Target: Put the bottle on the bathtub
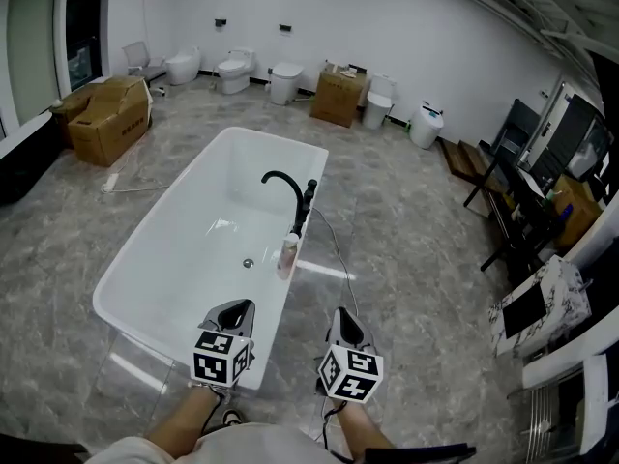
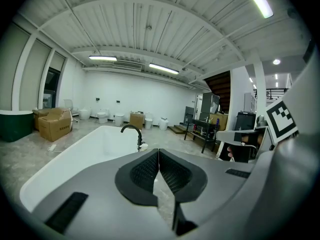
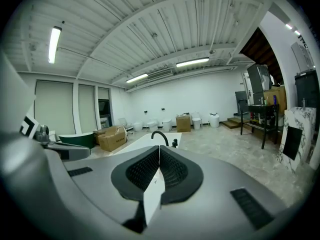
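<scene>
- Jaws on your left gripper are pressed together with nothing between the ribbed pads. Your right gripper is the same, closed and empty.
- You hold both grippers low at the bottom centre of the head view, well apart from the bottle.
- That bottle stands upright at centre frame on the side rim of the white bathtub, just below the black faucet. Judged from how it lies, it is already in place.
- It looks small, pale and probably plastic, so expect it to be light, fairly stiff and smooth-sided. It is likely to tip or slide on the glossy rim if nudged.
- If you take it, close across the middle of the body rather than the narrower top. Come in level so the jaws do not knock it into the tub.
- Count: one bottle, one bathtub, one faucet, two grippers.
</scene>
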Action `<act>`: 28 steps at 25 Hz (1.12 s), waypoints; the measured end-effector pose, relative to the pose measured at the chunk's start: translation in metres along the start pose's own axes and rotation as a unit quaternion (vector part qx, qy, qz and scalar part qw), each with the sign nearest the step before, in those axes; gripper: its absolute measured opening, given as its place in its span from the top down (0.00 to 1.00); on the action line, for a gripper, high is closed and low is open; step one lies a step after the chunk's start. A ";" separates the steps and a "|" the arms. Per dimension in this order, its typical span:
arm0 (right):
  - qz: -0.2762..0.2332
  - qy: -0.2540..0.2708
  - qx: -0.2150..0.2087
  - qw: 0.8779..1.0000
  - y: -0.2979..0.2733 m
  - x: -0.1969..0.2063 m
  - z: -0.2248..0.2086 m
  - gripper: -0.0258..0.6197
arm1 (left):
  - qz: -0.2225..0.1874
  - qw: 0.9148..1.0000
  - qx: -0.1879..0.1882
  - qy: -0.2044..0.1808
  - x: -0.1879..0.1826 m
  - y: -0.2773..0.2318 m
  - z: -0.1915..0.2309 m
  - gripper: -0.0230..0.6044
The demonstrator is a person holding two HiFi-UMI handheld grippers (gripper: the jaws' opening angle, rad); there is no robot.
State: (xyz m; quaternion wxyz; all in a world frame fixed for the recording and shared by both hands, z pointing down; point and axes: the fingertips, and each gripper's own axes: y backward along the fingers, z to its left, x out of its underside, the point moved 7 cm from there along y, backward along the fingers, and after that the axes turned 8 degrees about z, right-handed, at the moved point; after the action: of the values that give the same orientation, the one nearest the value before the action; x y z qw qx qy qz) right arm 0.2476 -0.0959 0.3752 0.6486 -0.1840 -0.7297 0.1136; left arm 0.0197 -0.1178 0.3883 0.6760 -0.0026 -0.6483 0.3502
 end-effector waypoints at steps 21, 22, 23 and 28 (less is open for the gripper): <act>0.015 0.012 -0.014 1.000 0.003 -0.001 0.009 0.92 | 0.009 1.000 -0.014 0.008 0.012 0.002 0.006 0.94; 0.014 0.011 -0.014 1.000 0.002 -0.002 0.010 0.92 | 0.009 1.000 -0.014 0.007 0.011 0.002 0.008 0.94; 0.014 0.010 -0.014 1.000 0.002 -0.002 0.011 0.92 | 0.008 1.000 -0.013 0.007 0.010 0.001 0.009 0.94; 0.015 0.014 -0.018 1.000 0.002 -0.004 0.013 0.92 | 0.009 1.000 -0.015 0.010 0.011 0.001 0.011 0.94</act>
State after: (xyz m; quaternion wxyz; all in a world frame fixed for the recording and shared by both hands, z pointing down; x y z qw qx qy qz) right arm 0.2356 -0.0953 0.3690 0.6535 -0.2079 -0.7198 0.1078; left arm 0.0092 -0.1166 0.3997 0.6792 -0.0226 -0.6464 0.3467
